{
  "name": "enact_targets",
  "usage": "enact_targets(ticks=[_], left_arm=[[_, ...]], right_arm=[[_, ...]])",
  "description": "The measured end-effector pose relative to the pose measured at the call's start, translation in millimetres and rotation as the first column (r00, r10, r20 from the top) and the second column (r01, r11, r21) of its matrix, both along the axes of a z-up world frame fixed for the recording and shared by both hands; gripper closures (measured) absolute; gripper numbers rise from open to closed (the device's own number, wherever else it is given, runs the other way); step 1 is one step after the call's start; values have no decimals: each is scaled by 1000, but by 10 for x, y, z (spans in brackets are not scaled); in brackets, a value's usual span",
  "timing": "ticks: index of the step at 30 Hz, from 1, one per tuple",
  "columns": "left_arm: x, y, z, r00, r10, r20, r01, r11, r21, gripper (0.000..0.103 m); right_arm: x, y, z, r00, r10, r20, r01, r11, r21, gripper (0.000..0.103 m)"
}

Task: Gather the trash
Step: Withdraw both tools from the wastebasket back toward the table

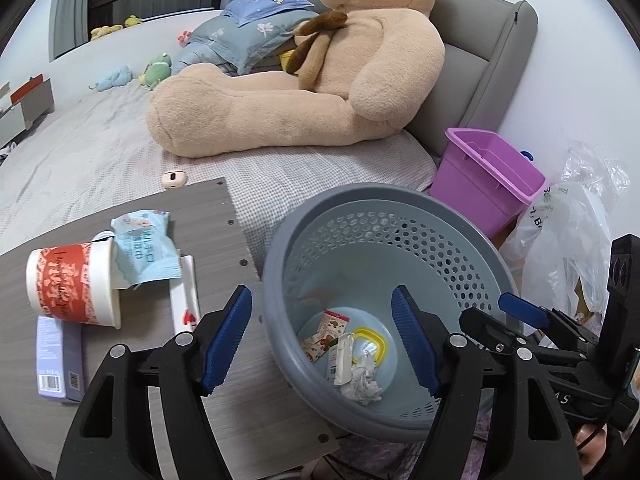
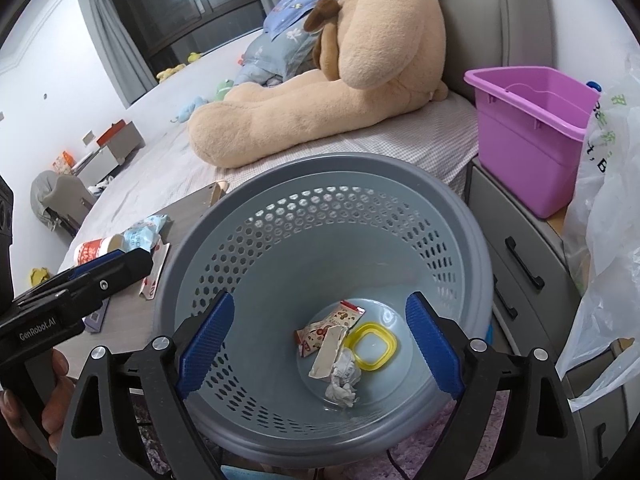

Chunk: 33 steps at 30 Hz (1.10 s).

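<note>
A grey perforated waste basket (image 1: 400, 208) (image 2: 320, 172) stands beside a wooden board (image 1: 224, 208). It holds snack wrappers (image 1: 324, 334) (image 2: 326, 326), a crumpled tissue (image 1: 366, 384) (image 2: 344, 380) and a yellow-rimmed lid (image 1: 374, 340) (image 2: 374, 346). On the board lie a red-and-white paper cup (image 1: 70, 284) on its side, a light blue wipes packet (image 1: 146, 246), a white wrapper (image 1: 186, 292) and a small purple box (image 1: 58, 360). My left gripper (image 1: 322, 340) is open and empty over the basket's left rim. My right gripper (image 2: 320, 348) is open and empty above the basket; it also shows in the left wrist view (image 1: 520, 306).
A large teddy bear (image 1: 320, 80) lies on the bed (image 1: 80, 152). A purple bin (image 1: 486, 176) (image 2: 532, 128) stands on a nightstand with dark drawer handles (image 2: 524, 264). A clear plastic bag (image 1: 568, 240) (image 2: 604, 240) is at the right. Small plush toys lie far back.
</note>
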<state>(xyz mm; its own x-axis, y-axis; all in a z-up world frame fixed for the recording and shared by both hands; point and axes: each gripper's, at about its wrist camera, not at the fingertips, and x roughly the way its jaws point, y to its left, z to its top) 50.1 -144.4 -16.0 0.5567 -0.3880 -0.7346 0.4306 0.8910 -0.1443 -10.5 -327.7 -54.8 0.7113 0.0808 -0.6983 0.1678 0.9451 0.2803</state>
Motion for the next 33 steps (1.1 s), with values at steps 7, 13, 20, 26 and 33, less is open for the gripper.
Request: enact_targets(ticks=[7, 13, 20, 26, 33], left_arm=[[-6, 334, 63, 996, 81, 19, -82, 997, 3, 33], [-34, 713, 143, 988, 153, 37, -153, 988, -15, 33], [-84, 1177, 226, 967, 244, 66, -243, 970, -33, 32], [-99, 1573, 248, 944, 322, 71, -319, 946, -47, 31], [-42, 2004, 266, 905, 416, 88, -413, 910, -46, 31]], right_arm=[[61, 173, 40, 998, 53, 24, -53, 999, 0, 13], [203, 400, 93, 995, 102, 21, -102, 995, -10, 12], [382, 717, 194, 984, 174, 38, -174, 985, -2, 12], [527, 1105, 303, 963, 264, 52, -263, 964, -38, 12], [744, 1558, 417, 930, 362, 64, -356, 931, -81, 11]])
